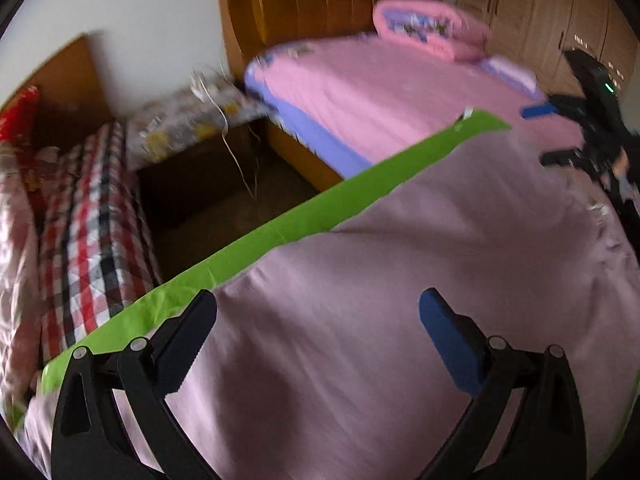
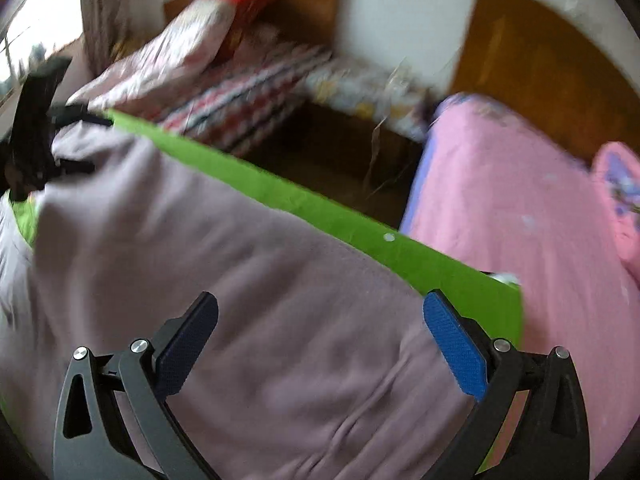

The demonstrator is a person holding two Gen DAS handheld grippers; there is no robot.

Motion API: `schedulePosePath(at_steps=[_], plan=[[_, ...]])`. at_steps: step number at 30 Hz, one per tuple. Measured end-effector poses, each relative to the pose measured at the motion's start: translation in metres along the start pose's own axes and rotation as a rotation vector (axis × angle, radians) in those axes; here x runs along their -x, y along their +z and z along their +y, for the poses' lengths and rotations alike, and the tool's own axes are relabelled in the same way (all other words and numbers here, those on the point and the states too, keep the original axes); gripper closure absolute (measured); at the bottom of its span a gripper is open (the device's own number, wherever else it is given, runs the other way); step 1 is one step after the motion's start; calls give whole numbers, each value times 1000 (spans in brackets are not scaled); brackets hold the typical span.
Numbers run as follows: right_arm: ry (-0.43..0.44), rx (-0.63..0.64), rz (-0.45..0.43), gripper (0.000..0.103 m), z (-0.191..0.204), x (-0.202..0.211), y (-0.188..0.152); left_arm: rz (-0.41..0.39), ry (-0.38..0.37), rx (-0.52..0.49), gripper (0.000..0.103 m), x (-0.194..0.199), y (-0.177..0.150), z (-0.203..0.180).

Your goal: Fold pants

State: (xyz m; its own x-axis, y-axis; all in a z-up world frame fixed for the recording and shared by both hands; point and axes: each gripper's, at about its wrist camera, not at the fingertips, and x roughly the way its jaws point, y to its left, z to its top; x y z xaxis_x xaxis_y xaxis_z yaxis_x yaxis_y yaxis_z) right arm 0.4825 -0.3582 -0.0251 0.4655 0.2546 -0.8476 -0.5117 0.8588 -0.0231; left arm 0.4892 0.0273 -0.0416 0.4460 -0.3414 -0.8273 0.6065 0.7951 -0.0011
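The pale mauve pants point(image 1: 400, 280) lie spread flat on a bright green mat point(image 1: 312, 208). My left gripper point(image 1: 318, 320) is open and empty, just above the cloth near the mat's far edge. In the right wrist view the pants point(image 2: 240, 280) fill the lower frame on the green mat point(image 2: 440, 260). My right gripper point(image 2: 320, 320) is open and empty over the cloth. The right gripper also shows at the far right of the left wrist view point(image 1: 560, 136), and the left one at the far left of the right wrist view point(image 2: 60, 144), both at the pants' ends.
A bed with a pink sheet point(image 1: 400, 92) and a pink pillow point(image 1: 432, 28) stands beyond the mat. A second bed with a checked cover point(image 1: 88, 220) is on the left. A dark floor gap point(image 1: 224, 184) and a small covered nightstand point(image 1: 188, 120) lie between them.
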Motion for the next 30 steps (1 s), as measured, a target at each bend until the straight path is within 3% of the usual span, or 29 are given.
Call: schedulePosePath(at_steps=[3, 7, 9, 11, 17, 24, 25, 27, 28, 29, 30], plan=[[17, 61, 95, 5, -17, -44, 9, 42, -50, -23, 4, -20, 6, 18], [166, 37, 122, 17, -34, -61, 10, 50, -116, -15, 6, -20, 1, 40], [210, 54, 108, 43, -30, -53, 9, 67, -155, -12, 7, -17, -6, 50], [196, 82, 91, 79, -26, -42, 6, 88, -169, -20, 7, -13, -13, 61], [-40, 208, -92, 84, 13, 29, -11, 91, -143, 9, 7, 9, -26, 96], [-171, 176, -240, 85, 46, 83, -28, 171, -114, 12, 8, -8, -35, 110], [-175, 173, -251, 85, 50, 87, -29, 164, -102, 15, 12, -8, -37, 109], [-187, 161, -264, 85, 56, 97, -33, 130, -61, 36, 39, -1, -40, 109], [-199, 155, -263, 85, 62, 101, -34, 115, -80, 59, 67, 5, -41, 110], [-210, 152, -260, 85, 65, 102, -34, 84, -60, 78, 86, 16, -43, 109], [-231, 149, -257, 85, 69, 104, -34, 54, -3, 69, 88, 27, -45, 106]])
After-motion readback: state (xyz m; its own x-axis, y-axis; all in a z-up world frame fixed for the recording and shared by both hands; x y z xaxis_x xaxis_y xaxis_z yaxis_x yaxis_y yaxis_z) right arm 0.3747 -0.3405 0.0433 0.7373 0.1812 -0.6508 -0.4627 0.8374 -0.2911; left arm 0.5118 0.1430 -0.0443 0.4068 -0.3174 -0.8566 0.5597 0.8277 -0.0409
